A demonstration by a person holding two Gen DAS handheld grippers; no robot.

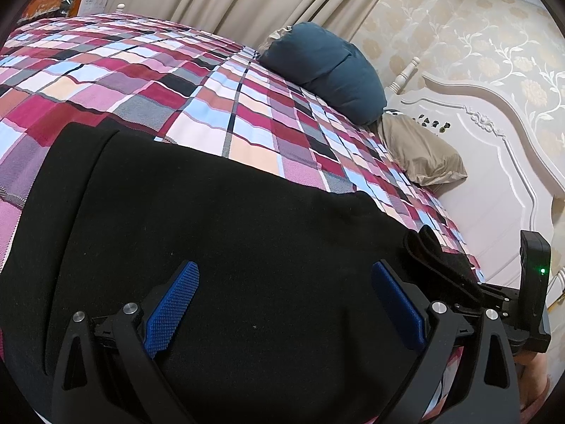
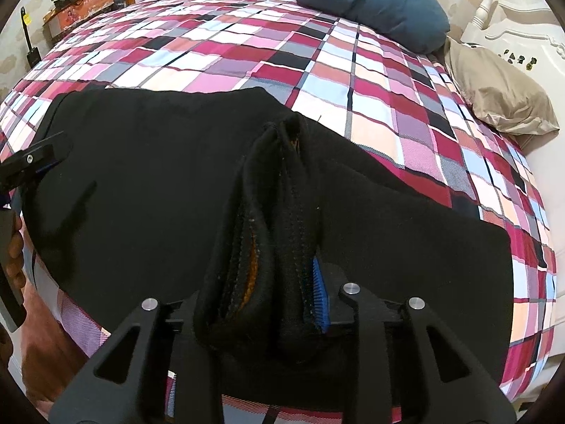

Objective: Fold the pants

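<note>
The black pants (image 1: 219,212) lie spread on the plaid bed cover (image 1: 176,81). My left gripper (image 1: 284,275) is open, its blue pads (image 1: 176,304) wide apart just above the flat black cloth, holding nothing. My right gripper (image 2: 272,272) is shut on a bunched fold of the pants (image 2: 279,194), lifted off the bed; the cloth hides most of the pads, one blue pad (image 2: 319,296) shows. The rest of the pants (image 2: 148,176) lie flat around it. The right gripper also shows in the left wrist view (image 1: 529,282), at the right, with cloth in it.
A dark blue pillow (image 1: 328,67) and a tan pillow (image 1: 420,152) lie at the bed's head by the white headboard (image 1: 494,162). Boxes (image 2: 91,3) stand beyond the far edge. The person's hand (image 2: 16,247) and left gripper (image 2: 31,162) show at the left.
</note>
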